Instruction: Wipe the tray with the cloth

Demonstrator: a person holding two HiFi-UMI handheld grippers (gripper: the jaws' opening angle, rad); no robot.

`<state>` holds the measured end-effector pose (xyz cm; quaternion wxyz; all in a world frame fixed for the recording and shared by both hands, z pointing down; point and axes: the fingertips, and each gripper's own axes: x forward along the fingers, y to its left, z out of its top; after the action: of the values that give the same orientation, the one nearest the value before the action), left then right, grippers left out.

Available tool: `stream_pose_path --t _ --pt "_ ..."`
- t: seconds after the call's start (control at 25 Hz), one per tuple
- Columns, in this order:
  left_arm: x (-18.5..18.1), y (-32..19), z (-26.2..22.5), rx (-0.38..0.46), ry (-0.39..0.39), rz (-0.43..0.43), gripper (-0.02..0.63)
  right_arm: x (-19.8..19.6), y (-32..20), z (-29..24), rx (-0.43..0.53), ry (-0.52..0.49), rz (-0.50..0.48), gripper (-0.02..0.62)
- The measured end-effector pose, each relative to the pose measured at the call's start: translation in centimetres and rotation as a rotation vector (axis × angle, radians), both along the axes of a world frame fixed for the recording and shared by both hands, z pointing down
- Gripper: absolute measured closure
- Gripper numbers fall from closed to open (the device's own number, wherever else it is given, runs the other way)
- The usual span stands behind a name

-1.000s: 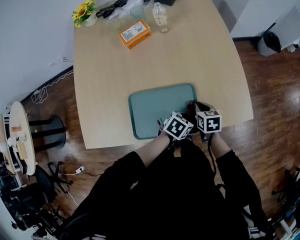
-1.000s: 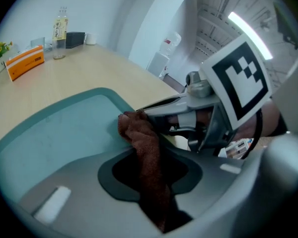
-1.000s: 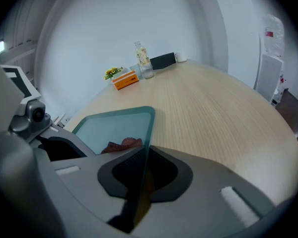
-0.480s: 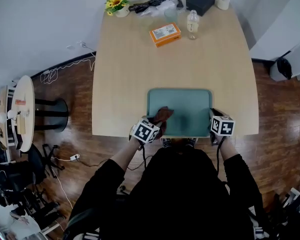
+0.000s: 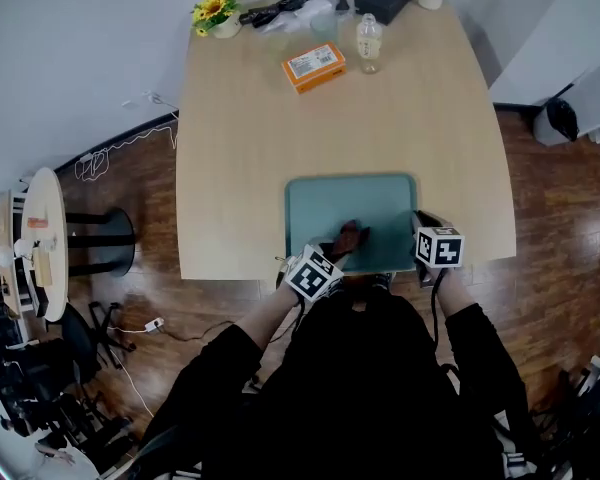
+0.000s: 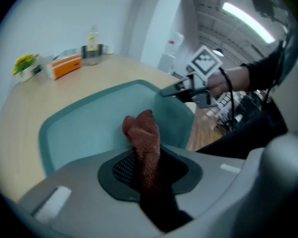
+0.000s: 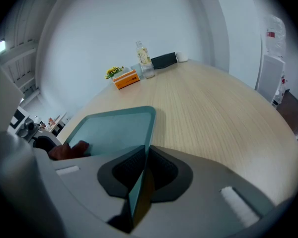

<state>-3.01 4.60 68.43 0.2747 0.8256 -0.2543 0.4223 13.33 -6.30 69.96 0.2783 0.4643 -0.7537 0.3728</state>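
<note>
Tray (image 5: pixel 350 200) one, cloth (image 5: pixel 352 236) one, tongs (image 5: pixel 337 254) (image 5: pixel 419 220) two

Rough woven cloth (image 6: pixel 141 133); smooth matt plastic tray (image 5: pixel 350 200); pale wood-grain table (image 5: pixel 280 138).

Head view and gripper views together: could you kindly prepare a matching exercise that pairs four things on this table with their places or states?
Things
1. reddish-brown woven cloth
2. teal plastic tray
3. orange cardboard box
4. yellow flowers in a small pot

Places or states
A. at the far left corner of the light wooden table
B. rim gripped by the right gripper
C. pinched in the left gripper
D. lying beside the clear plastic bottle

Pairs: 1-C, 2-B, 3-D, 4-A
</note>
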Motion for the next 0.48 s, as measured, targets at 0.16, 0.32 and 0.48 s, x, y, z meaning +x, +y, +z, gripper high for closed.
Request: stream_pose_path --t 0.16,0.32,0.48 --pt "10.8 2.5 0.1 0.102 0.009 0.498 0.529 -0.2 -0.1 0.0 -0.013 -0.011 -0.002 0.566" --pt "15.8 2.9 0.8 0.180 -0.013 0.734 0.531 -0.3 0.0 0.0 -0.021 -0.018 -0.002 0.568" --pt "16.6 2.1 1.3 0.199 -0.043 0.837 0.529 -0.1 0.1 0.1 -0.019 -0.017 -0.005 0.568"
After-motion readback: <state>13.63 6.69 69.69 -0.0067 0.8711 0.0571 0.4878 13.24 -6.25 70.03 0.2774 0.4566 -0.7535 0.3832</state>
